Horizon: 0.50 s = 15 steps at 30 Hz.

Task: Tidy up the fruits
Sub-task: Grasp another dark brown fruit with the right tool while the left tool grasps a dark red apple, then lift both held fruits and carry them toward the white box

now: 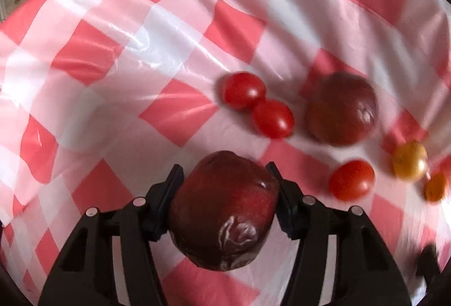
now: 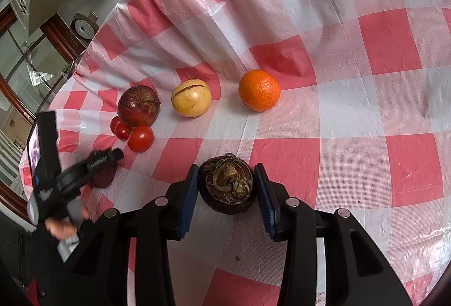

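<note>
My left gripper is shut on a dark red apple, held just above the checked cloth. Ahead of it lie a second dark red apple and three cherry tomatoes. My right gripper is shut on a dark brown round fruit with a dried stem. In the right wrist view the left gripper is at the left with its apple, near the other apple and tomatoes.
A yellow striped melon-like fruit and an orange lie in a row with the apple. They show blurred at the right edge. The red-and-white checked tablecloth covers the table; its edge is at the far left.
</note>
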Available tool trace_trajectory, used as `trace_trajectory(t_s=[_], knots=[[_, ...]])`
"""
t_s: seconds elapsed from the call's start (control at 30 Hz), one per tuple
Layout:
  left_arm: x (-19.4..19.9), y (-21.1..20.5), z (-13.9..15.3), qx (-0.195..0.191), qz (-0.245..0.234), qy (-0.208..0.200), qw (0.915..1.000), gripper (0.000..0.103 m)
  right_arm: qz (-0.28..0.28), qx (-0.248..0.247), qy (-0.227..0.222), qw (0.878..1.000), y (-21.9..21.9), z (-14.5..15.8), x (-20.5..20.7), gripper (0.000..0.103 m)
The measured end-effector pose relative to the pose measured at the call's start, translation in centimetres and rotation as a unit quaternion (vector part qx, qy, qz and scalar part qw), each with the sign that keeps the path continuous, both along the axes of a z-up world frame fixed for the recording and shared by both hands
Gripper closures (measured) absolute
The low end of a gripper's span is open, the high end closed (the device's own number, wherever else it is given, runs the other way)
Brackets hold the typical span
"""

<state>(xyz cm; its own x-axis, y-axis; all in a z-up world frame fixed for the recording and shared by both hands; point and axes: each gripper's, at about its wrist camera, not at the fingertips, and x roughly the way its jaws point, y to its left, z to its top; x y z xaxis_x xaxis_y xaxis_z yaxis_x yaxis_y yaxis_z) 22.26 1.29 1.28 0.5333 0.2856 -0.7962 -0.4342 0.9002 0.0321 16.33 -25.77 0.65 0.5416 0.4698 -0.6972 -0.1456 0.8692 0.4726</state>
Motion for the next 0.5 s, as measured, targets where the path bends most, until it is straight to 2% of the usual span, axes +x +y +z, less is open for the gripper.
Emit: trace_trajectory(t_s=[0.07,0.2,0.33,0.5], knots=[[-1.3,0.1,0.0,-0.009,-0.020,0.000,0.9997,0.044,0.000,0.000,0.000,1.000,0.0,0.0,0.0,0.063],[-5.1,0.5,0.4,-0.053,-0.070,-0.019,0.9960,0.044,0.000,0.000,0.000,1.000,0.0,0.0,0.0,0.063],[-8.6,0.1,0.3,-0.048,-0.108,-0.040,0.9922,0.044,0.000,0.002,0.000,1.000,0.0,-0.1,0.0,0.063],[-13.1,0.6,0.3,-0.046,-0.115,-0.058,0.9906,0.044,0.000,0.004,0.001,1.000,0.0,-0.1,0.0,0.063]])
